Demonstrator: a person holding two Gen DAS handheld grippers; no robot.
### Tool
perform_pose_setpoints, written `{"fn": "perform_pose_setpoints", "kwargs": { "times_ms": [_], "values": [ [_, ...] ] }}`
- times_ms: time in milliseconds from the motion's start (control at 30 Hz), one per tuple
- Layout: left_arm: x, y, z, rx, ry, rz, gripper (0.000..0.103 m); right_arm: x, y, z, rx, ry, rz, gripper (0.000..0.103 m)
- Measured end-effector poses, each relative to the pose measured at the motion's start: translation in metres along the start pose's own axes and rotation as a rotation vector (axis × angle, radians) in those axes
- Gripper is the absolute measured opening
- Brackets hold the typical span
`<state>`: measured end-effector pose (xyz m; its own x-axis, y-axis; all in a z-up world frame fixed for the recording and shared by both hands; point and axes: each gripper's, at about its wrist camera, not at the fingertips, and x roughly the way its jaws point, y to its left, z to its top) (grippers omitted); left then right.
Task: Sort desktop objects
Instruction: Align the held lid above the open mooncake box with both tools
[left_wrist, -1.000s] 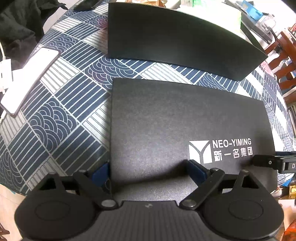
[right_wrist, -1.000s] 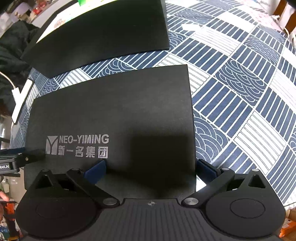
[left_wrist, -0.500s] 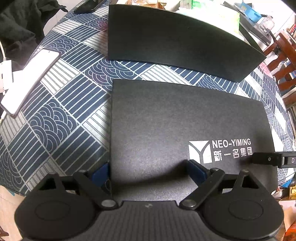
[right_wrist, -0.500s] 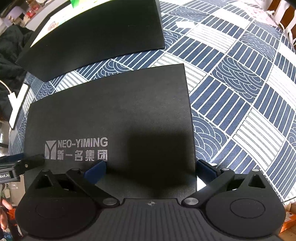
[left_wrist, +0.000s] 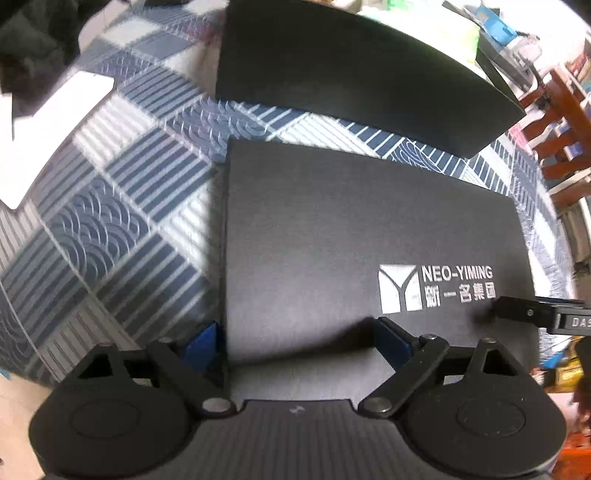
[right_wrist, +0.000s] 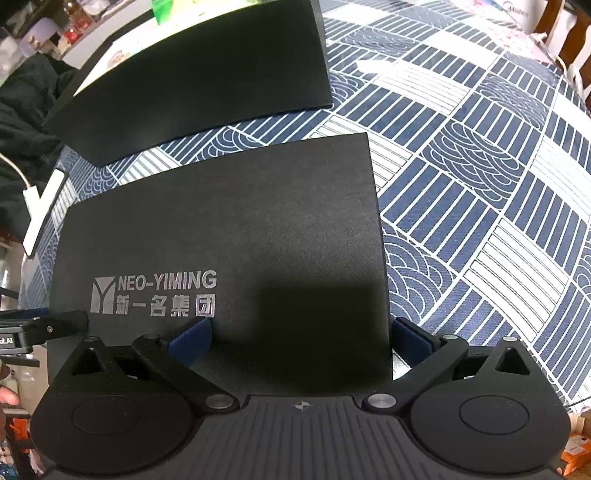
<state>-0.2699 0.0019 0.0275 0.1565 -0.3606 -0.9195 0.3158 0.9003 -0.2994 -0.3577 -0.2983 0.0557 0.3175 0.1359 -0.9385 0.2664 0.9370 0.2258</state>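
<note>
A flat black box lid (left_wrist: 351, 236) printed NEO-YIMING lies over the near edge of the patterned table; it also shows in the right wrist view (right_wrist: 236, 236). My left gripper (left_wrist: 299, 339) is open, one blue finger past the lid's left edge, the other over its top. My right gripper (right_wrist: 299, 336) is open, one finger past the lid's right edge, the other over its top. Neither visibly clamps it. A second black box part (left_wrist: 351, 74) lies behind; it also shows in the right wrist view (right_wrist: 199, 70).
A blue and white patterned cloth (right_wrist: 480, 206) covers the table. A white phone (left_wrist: 55, 125) lies at the left, seen also in the right wrist view (right_wrist: 44, 214). Wooden chairs (left_wrist: 554, 110) stand at the far right. Dark clothing (right_wrist: 22, 110) lies at the left edge.
Both views show the lid slightly larger and nearer. The left view is now motion-blurred. The jaws stand as before.
</note>
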Motion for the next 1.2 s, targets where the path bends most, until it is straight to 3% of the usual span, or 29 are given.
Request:
{"fn": "perform_pose_setpoints", "kwargs": {
  "times_ms": [300,533,600,867,1200],
  "values": [
    [-0.004,0.001,-0.015,-0.047,-0.039,-0.009,0.103,0.0,-0.002,-0.002,-0.069,0.01,0.036,0.103],
    [-0.007,0.012,-0.02,-0.069,-0.063,-0.047,0.103,0.005,-0.019,-0.001,-0.08,0.04,0.136,0.103],
    [-0.006,0.006,-0.018,-0.023,-0.077,-0.042,0.103,0.005,-0.016,-0.002,-0.088,0.036,0.128,0.103],
    [-0.002,0.003,-0.005,-0.026,-0.045,-0.036,0.103,0.005,-0.011,-0.003,-0.035,0.02,0.091,0.103],
    [-0.003,-0.006,0.002,-0.002,-0.016,0.008,0.103,-0.003,0.006,-0.005,-0.109,-0.018,0.01,0.103]
  ]
}}
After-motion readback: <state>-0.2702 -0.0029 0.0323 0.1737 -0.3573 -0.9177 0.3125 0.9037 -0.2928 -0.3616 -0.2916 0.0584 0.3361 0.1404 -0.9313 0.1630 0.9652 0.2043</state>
